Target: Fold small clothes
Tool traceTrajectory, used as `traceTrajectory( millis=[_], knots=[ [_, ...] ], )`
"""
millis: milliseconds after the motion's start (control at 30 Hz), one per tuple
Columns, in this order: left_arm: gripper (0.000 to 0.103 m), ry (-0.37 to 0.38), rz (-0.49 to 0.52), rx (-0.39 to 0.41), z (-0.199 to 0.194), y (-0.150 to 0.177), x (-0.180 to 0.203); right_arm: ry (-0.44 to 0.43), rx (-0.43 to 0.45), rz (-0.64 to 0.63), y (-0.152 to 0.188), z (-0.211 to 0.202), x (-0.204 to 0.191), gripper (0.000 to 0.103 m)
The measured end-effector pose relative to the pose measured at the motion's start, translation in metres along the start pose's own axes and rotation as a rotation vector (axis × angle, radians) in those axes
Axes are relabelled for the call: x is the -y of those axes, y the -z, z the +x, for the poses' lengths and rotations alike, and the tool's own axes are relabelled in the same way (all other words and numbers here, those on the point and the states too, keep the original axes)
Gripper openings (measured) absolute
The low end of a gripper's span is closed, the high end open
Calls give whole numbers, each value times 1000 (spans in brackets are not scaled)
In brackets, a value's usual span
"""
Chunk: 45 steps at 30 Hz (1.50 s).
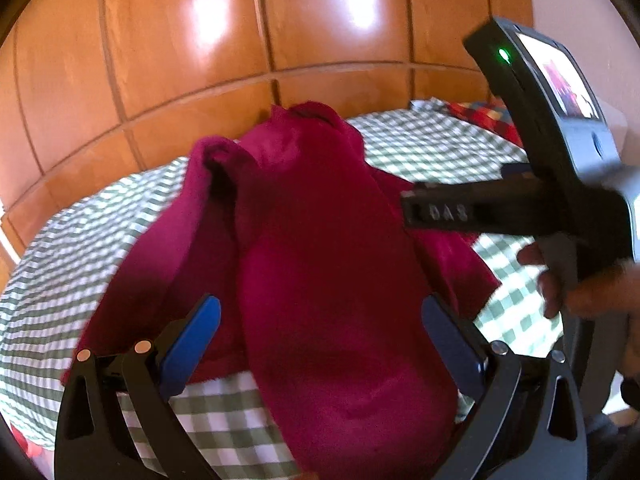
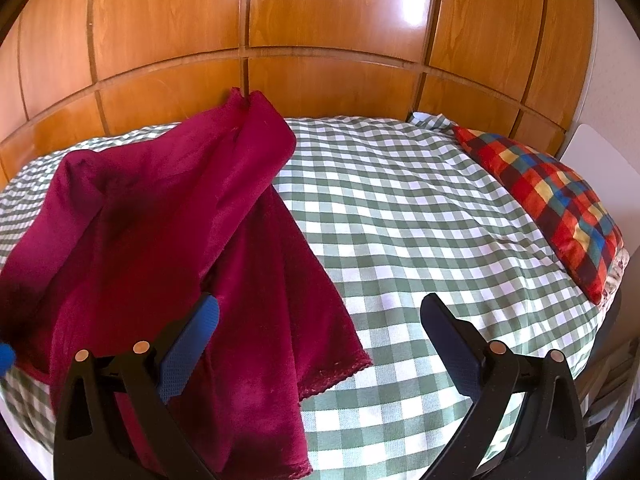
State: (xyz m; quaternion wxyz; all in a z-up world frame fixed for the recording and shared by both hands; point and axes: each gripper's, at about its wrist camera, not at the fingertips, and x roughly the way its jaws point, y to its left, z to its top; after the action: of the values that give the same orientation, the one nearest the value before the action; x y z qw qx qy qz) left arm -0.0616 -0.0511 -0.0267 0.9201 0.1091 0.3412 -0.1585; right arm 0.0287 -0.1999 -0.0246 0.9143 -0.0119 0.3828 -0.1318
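Note:
A crimson fleece garment (image 1: pixel 320 264) lies rumpled on the green-checked bed; in the right wrist view the garment (image 2: pixel 168 232) covers the left half of the bed, its hemmed corner near the front. My left gripper (image 1: pixel 320 332) is open, its blue pads either side of a fold of the garment without pinching it. My right gripper (image 2: pixel 320 336) is open and empty above the garment's right edge and the bedsheet. The right gripper's body (image 1: pixel 560 184) shows at the right of the left wrist view, held by a hand.
The green-and-white checked bedsheet (image 2: pixel 420 208) covers the bed. A multicoloured plaid pillow (image 2: pixel 560 208) lies at the right edge. Wooden panelled wardrobe doors (image 2: pixel 320 20) stand right behind the bed. The bed's front edge drops off close to the grippers.

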Motion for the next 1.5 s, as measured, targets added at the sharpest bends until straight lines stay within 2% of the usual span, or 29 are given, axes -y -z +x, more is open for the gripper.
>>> traceTrajectory(
  millis=[100, 133, 233, 300, 367, 400, 433, 467, 567, 600, 667, 700, 733, 767, 867, 967, 1067, 1133, 1167, 1200, 1267, 1300, 1333, 1400, 1467, 1500],
  knots=[
    [100, 32, 54, -34, 5, 7, 8, -5, -9, 0, -1, 3, 4, 100],
    [97, 43, 95, -55, 9, 11, 14, -8, -13, 4, -2, 4, 6, 100],
    [73, 35, 189, -120, 25, 22, 28, -3, -17, 35, -5, 6, 19, 100],
    [61, 63, 198, -127, 29, 27, 29, -23, -31, 64, -8, 8, 29, 100],
    [32, 120, 202, -126, 27, 28, 32, -72, -54, 90, -9, 11, 39, 100],
    [22, 134, 202, -122, 25, 28, 32, -106, -66, 105, -10, 13, 44, 100],
    [6, 145, 201, -115, 21, 27, 32, -130, -73, 119, -10, 14, 48, 98],
    [3, 150, 195, -107, 17, 25, 30, -161, -80, 138, -10, 15, 53, 97],
    [3, 275, 70, -80, -4, 11, -2, -230, -93, 174, -9, 19, 59, 90],
    [3, 289, 46, -70, -10, 7, -10, -251, -99, 180, -9, 21, 61, 80],
    [2, 301, -14, -40, -21, 0, -31, -292, -124, 193, -9, 27, 60, 67],
    [2, 288, -53, -14, -26, -7, -49, -336, -148, 210, -8, 33, 58, 54],
    [2, 272, -82, 6, -30, -12, -63, -360, -162, 214, -9, 36, 56, 47],
    [2, 254, -116, 29, -35, -18, -78, -386, -173, 215, -9, 39, 53, 47],
    [2, 137, -224, 103, -40, -42, -135, -475, -198, 195, -12, 45, 37, 47],
    [0, -54, -309, 150, -39, -63, -197, -555, -213, 160, -22, 50, 14, 47],
    [0, -241, -372, 137, -22, -81, -261, -566, -233, 114, -31, 61, -11, 47],
    [0, -381, -409, 97, -4, -91, -306, -558, -262, 91, -37, 73, -28, 47],
    [0, -487, -424, 69, 10, -96, -332, -555, -268, 80, -38, 77, -34, 47],
    [0, -543, -443, 47, 16, -97, -349, -541, -274, 59, -40, 83, -42, 46],
    [1, -615, -515, -11, 34, -97, -385, -494, -281, 5, -41, 92, -54, 34],
    [1, -659, -583, -48, 42, -94, -405, -468, -277, -26, -41, 94, -59, 27],
    [2, -672, -621, -62, 44, -90, -413, -454, -271, -49, -42, 93, -63, 19],
    [13, -652, -637, -38, 44, -83, -413, -414, -254, -98, -45, 88, -65, 12],
    [55, -646, -620, -25, 43, -79, -400, -387, -226, -117, -51, 79, -56, 11],
    [58, -629, -600, -8, 42, -75, -389, -378, -210, -118, -55, 75, -50, 11]
  ],
)
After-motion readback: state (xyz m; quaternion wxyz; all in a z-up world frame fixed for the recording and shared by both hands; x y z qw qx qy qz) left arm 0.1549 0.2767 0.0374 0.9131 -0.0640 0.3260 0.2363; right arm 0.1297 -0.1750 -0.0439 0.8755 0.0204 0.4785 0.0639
